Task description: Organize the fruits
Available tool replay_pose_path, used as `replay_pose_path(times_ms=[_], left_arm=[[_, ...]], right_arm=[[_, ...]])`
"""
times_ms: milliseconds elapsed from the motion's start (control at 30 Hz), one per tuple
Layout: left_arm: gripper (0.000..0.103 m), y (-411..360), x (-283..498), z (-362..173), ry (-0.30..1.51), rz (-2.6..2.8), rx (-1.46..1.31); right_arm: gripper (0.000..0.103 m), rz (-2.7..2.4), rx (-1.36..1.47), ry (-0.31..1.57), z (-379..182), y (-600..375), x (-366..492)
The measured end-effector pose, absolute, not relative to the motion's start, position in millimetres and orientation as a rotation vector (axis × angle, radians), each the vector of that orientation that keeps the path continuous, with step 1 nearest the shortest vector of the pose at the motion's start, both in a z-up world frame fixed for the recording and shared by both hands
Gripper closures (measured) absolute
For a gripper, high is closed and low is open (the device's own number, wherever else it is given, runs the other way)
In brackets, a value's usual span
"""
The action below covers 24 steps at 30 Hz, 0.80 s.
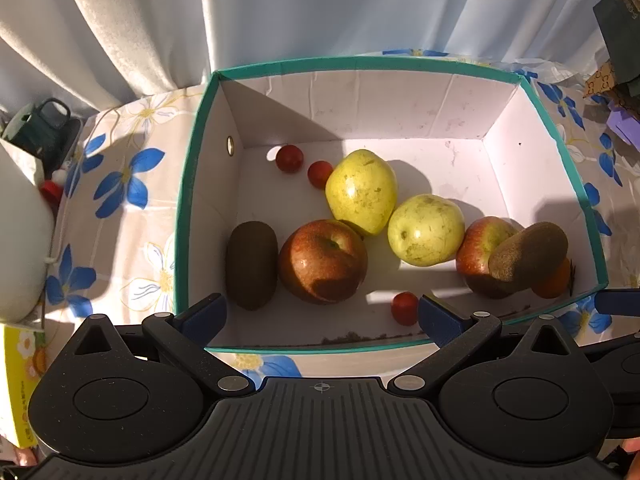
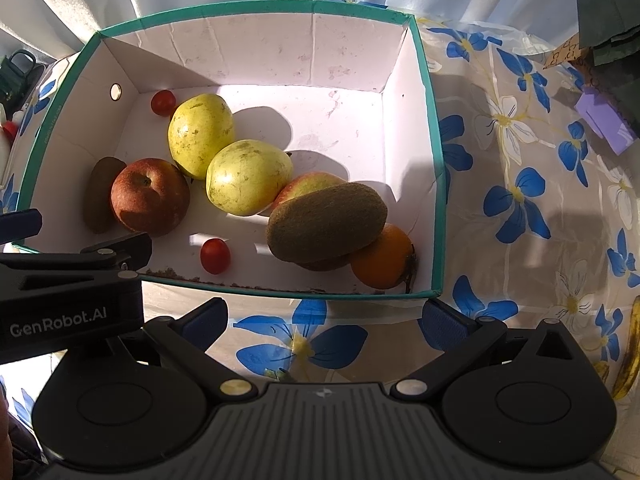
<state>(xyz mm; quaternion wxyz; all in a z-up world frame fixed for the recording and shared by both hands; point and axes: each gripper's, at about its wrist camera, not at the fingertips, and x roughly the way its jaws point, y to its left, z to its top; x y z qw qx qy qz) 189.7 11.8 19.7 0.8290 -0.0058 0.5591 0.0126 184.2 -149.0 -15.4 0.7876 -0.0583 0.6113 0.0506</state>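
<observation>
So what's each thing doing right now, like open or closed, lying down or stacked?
Box: open, no lid on it.
Left gripper: open, holding nothing.
Right gripper: open, holding nothing.
Right kiwi: propped on other fruit.
Left kiwi: lying on the box floor.
Orange: in the near right corner, partly under the kiwi.
Banana: outside the box, on the tablecloth.

Teal-rimmed white box (image 2: pixel 434 184) on blue-flowered beige tablecloth (image 2: pixel 520 200).
</observation>
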Motion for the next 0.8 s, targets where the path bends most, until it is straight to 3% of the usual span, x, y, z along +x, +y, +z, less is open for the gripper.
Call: replay_pose_path(times_ms=[800], left_arm=[[0.000, 5.2, 190.1, 23.0, 1.132, 0.044, 0.043]], right_arm=[[0.000, 0.095, -0.141, 1.314, -15.1, -149.5, 185.8]])
